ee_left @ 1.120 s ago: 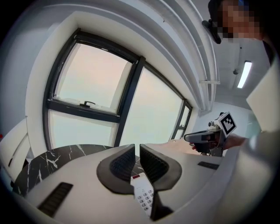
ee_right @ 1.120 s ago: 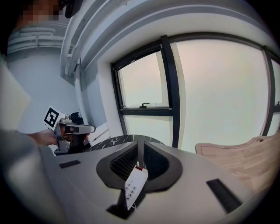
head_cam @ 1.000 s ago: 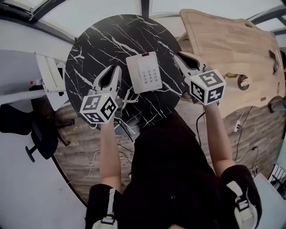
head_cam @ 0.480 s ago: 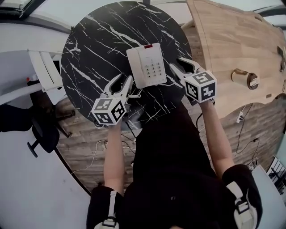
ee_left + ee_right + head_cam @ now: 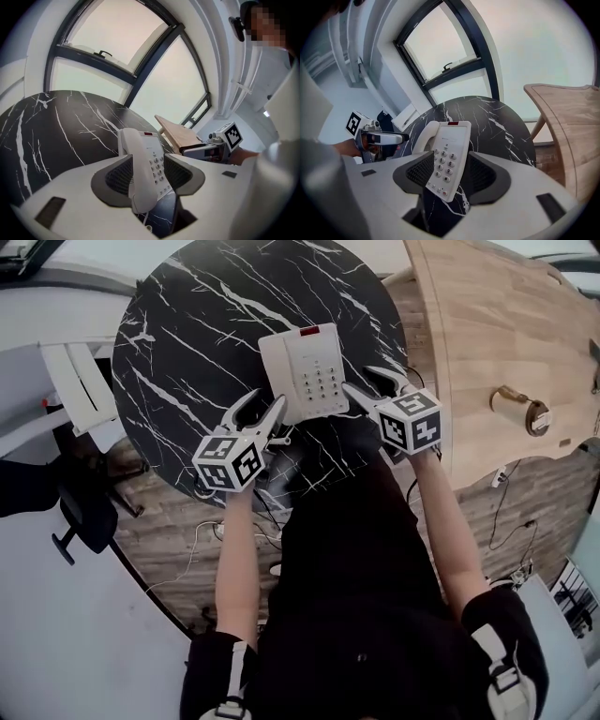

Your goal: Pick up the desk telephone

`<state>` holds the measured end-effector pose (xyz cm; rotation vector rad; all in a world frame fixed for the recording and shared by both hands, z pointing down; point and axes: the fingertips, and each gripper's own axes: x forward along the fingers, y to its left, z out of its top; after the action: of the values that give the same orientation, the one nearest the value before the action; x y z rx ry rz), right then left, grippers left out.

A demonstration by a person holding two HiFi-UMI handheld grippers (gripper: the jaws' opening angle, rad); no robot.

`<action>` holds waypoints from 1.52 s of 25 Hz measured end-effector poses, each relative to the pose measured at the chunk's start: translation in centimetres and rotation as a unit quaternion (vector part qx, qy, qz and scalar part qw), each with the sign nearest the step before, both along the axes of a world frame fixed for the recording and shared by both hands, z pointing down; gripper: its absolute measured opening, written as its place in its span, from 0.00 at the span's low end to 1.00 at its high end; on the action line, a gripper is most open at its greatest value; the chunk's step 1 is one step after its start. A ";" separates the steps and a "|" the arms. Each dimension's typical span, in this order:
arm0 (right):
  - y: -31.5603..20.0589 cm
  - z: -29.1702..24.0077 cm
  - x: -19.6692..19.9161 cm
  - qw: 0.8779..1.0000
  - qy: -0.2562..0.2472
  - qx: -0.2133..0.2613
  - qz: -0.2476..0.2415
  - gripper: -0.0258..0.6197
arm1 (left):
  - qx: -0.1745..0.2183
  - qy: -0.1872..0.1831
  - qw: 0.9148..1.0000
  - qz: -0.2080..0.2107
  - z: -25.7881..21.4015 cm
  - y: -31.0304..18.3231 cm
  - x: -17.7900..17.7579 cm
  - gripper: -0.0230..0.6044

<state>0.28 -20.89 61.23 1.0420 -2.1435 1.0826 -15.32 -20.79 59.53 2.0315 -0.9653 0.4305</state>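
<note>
The white desk telephone (image 5: pixel 303 371), a flat slab with its handset cradled along the left side, a grey keypad and a small red strip at the far end, lies flat on the round black bench (image 5: pixel 187 324) of white-veined marble. It sits on the half of the bench nearest you.

Your left gripper (image 5: pixel 265 401) is at the phone's near-left corner and angles down toward it. Its fingers (image 5: pixel 117 176) have just been opening and stand moderately apart. The handset end shows in the gap between them, but the pads are not pressing on it.

Your right gripper (image 5: pixel 364 381) is at the phone's near-right edge and also tilts down. Its fingers (image 5: pixel 419 171) have just been opening too and stand wide. The keypad side is framed between them, with clear space on both sides. Whether either gripper's tips touch the casing, you cannot tell.

Right of the phone, beyond the round bench's rim, stands a pale wooden bench (image 5: pixel 487 324).
</note>
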 end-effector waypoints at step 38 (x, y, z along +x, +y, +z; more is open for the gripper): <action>0.2 7.8 -2.8 0.991 -0.114 -0.055 -0.052 0.42 | -0.100 0.127 0.986 0.028 7.5 -0.1 2.2 0.62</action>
<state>-2.56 -20.69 69.03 0.7799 -2.2565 1.3071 -13.15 -20.88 67.06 1.8797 -0.6833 0.2758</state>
